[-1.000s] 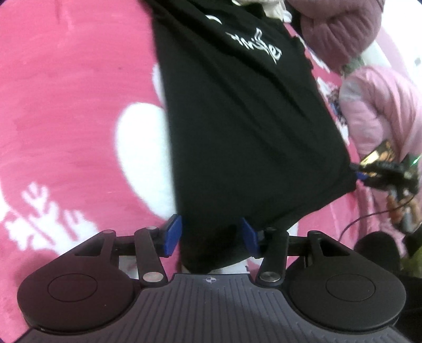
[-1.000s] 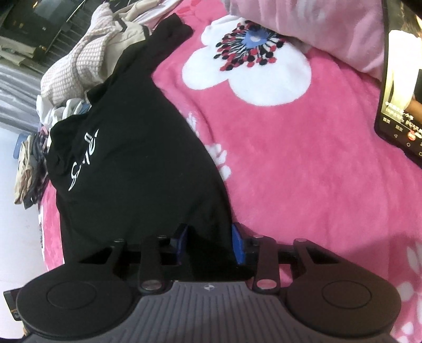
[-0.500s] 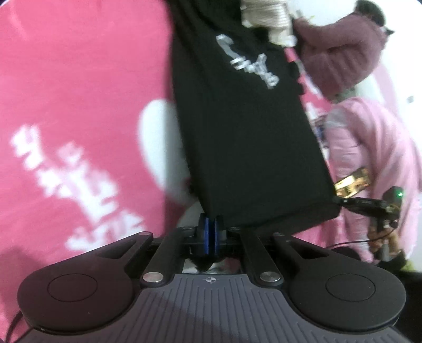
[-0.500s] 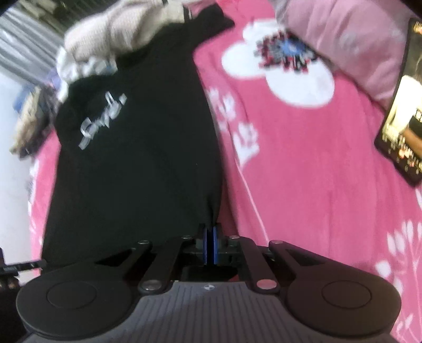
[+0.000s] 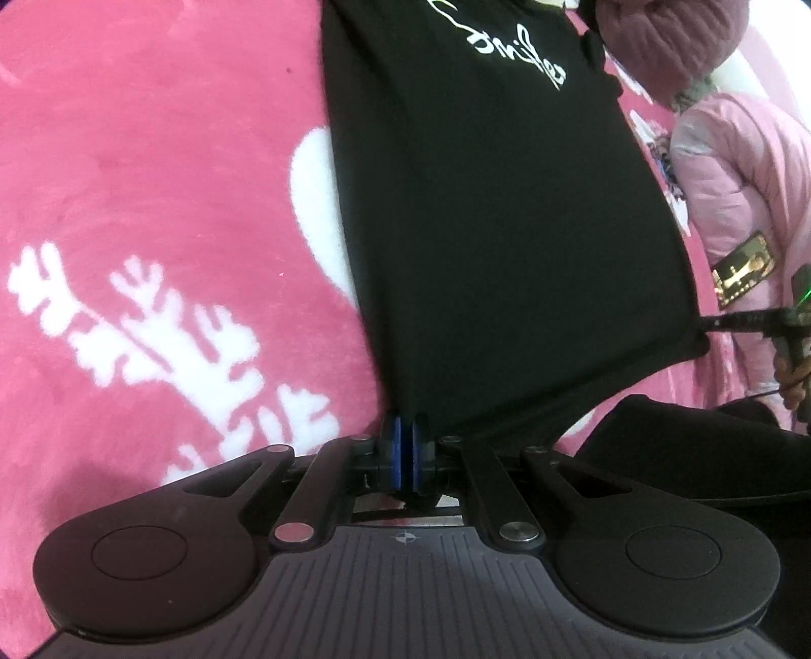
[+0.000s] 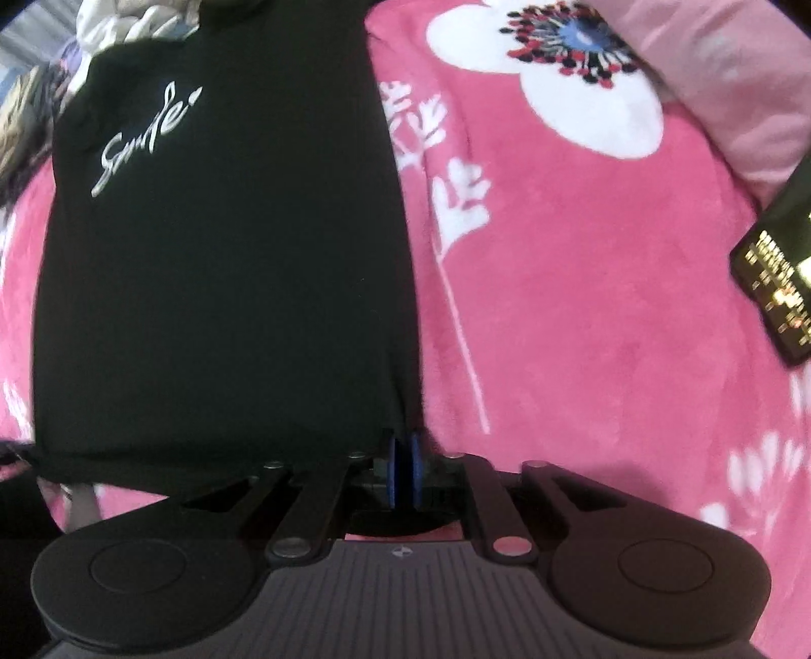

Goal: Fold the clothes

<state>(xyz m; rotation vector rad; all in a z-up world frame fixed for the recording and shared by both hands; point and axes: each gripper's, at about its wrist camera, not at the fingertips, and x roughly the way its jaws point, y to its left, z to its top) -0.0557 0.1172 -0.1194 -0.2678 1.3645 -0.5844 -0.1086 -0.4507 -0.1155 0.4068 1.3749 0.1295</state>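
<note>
A black T-shirt (image 5: 496, 213) with white script lettering is stretched over a pink flowered blanket (image 5: 152, 192). My left gripper (image 5: 404, 446) is shut on the shirt's near left hem corner. The same black T-shirt (image 6: 228, 263) fills the left half of the right wrist view, where my right gripper (image 6: 403, 456) is shut on its near right hem corner. The hem runs taut between the two corners and looks lifted off the blanket. In the left wrist view the right gripper (image 5: 709, 322) shows at the shirt's far corner, with a person's hand (image 5: 793, 370) behind it.
A phone (image 6: 775, 284) with a lit screen lies on the blanket (image 6: 583, 304) at the right. A pale pink padded garment (image 5: 735, 167) and a maroon one (image 5: 659, 40) sit beyond the shirt. A heap of light clothes (image 6: 126, 25) lies past the collar.
Both grippers went from open around the hem a second ago to shut on its corners. Since then the hem has been pulled taut and the shirt stretched flatter.
</note>
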